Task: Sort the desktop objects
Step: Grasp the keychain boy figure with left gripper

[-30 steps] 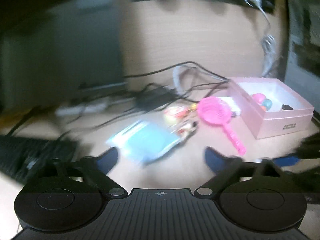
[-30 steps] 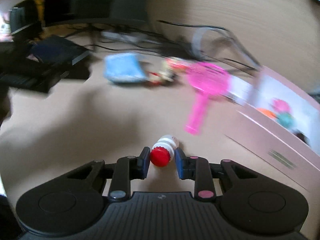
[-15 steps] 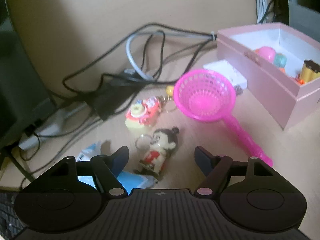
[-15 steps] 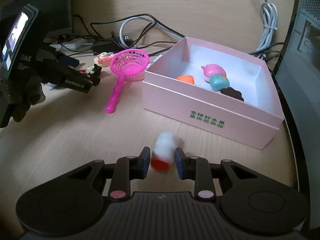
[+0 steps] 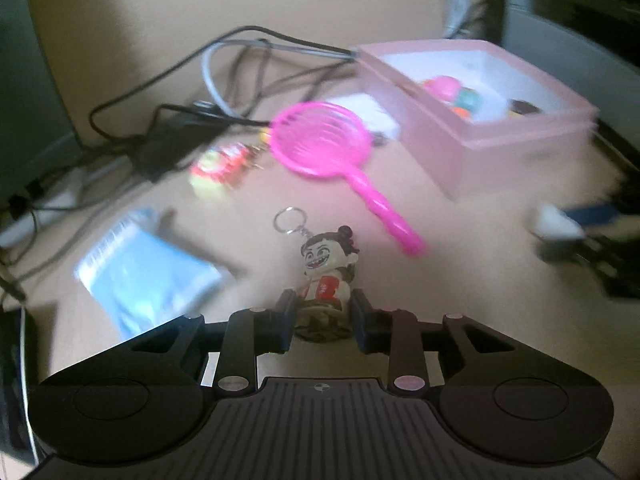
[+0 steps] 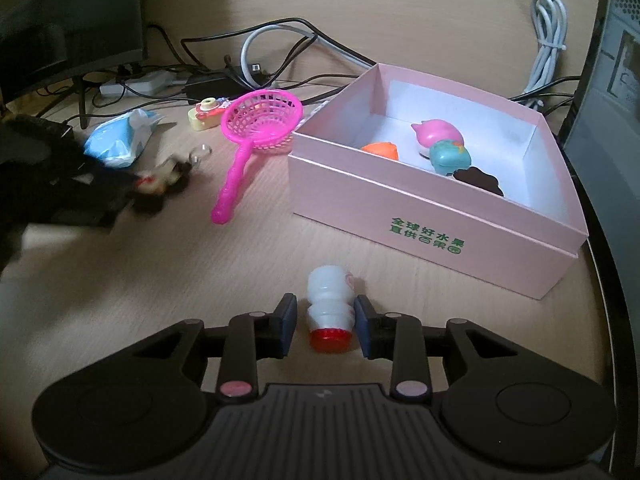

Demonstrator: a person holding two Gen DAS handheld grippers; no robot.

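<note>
- The right tool [image 6: 325,322] holds a small white bottle [image 6: 330,308], red cap toward the camera.
- A pink box [image 6: 436,216] with toys sits just beyond.
- A pink strainer [image 6: 256,136] lies on the worktop [image 6: 160,272].

Left gripper [image 6: 132,194] and its figure keychain [image 6: 168,178] motion-blurred; blue packet [image 5: 144,272] smeared.

Left tool [image 5: 322,316] has just closed on the figure keychain [image 5: 326,276]

Matt wood-grain desk [image 6: 120,304], glossy pink plastic strainer [image 6: 260,120]
</note>
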